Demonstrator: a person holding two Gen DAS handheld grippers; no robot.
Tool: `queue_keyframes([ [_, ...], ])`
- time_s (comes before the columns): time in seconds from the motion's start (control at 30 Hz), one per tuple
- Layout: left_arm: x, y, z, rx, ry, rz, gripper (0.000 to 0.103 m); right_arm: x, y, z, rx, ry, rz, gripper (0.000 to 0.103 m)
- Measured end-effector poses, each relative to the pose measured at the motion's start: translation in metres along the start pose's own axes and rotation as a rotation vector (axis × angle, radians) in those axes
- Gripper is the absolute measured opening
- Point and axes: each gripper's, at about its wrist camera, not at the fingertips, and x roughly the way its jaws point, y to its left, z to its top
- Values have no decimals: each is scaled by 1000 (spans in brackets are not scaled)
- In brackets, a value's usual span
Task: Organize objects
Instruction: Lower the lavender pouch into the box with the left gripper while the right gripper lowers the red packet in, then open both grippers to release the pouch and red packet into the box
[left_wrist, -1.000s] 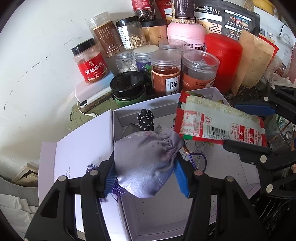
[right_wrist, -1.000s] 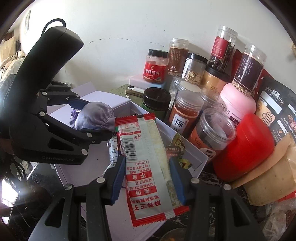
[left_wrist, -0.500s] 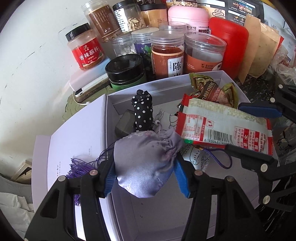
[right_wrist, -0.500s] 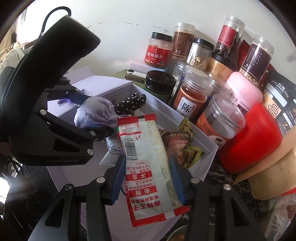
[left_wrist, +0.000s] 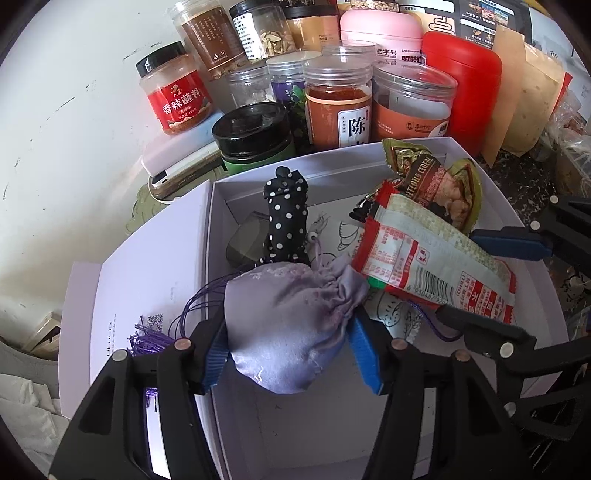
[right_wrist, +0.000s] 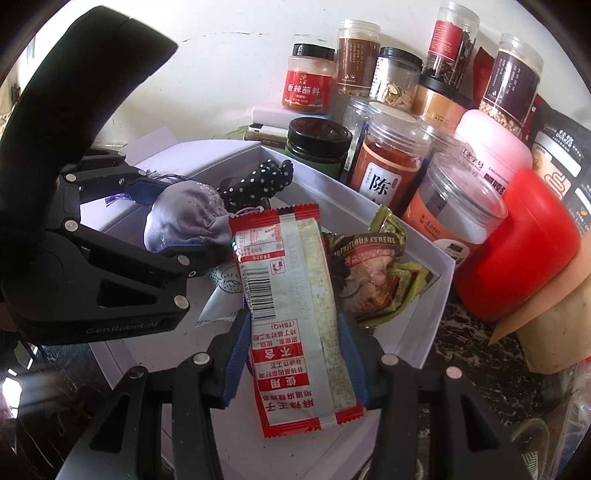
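Note:
A lilac satin pouch (left_wrist: 284, 317) hangs between the blue pads of my left gripper (left_wrist: 288, 332) over the near left of the open white box (left_wrist: 332, 424). The jaws are opening, but the pads still touch the pouch. Its purple cords trail over the box lid (left_wrist: 147, 288). My right gripper (right_wrist: 291, 332) is shut on a red and white snack packet (right_wrist: 288, 295), held lengthwise above the box's right half. Inside the box lie a black polka-dot fabric item (left_wrist: 288, 221) and a green cereal packet (left_wrist: 439, 181). Seen from the right wrist, the left gripper (right_wrist: 181, 225) and the pouch (right_wrist: 184, 218) sit close to the packet's far end.
Several jars crowd the wall behind the box, among them a black-lidded jar (left_wrist: 255, 136) and an orange spice jar (left_wrist: 340, 110). A red canister (left_wrist: 461, 85) and paper bags stand at the right. A white power bank (left_wrist: 177, 158) lies behind the lid.
Both grippers have sunk toward the box with their loads. More of the box's inside and the cereal packet shows now.

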Motion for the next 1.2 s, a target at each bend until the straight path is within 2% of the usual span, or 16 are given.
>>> queue_keyframes([
  [0.1, 2, 3, 1, -16, 3, -9, 63, 1, 0, 2, 12, -6, 2, 49],
  [0.3, 1, -1, 0, 2, -9, 16, 63, 0, -4, 4, 35, -21, -5, 50],
  [0.67, -4, 15, 10, -100, -45, -34, 63, -4, -17, 23, 129, -62, -12, 50],
  [0.77, -5, 18, 9, -128, -60, -40, 62, 0, -20, 26, 147, -49, -17, 50],
  [1.1, -13, 10, 8, -117, -69, 24, 63, -4, -21, 22, 149, -27, -48, 52],
  [1.2, -24, 11, 5, -124, -91, 71, 65, -4, -22, 23, 156, -26, -54, 52],
])
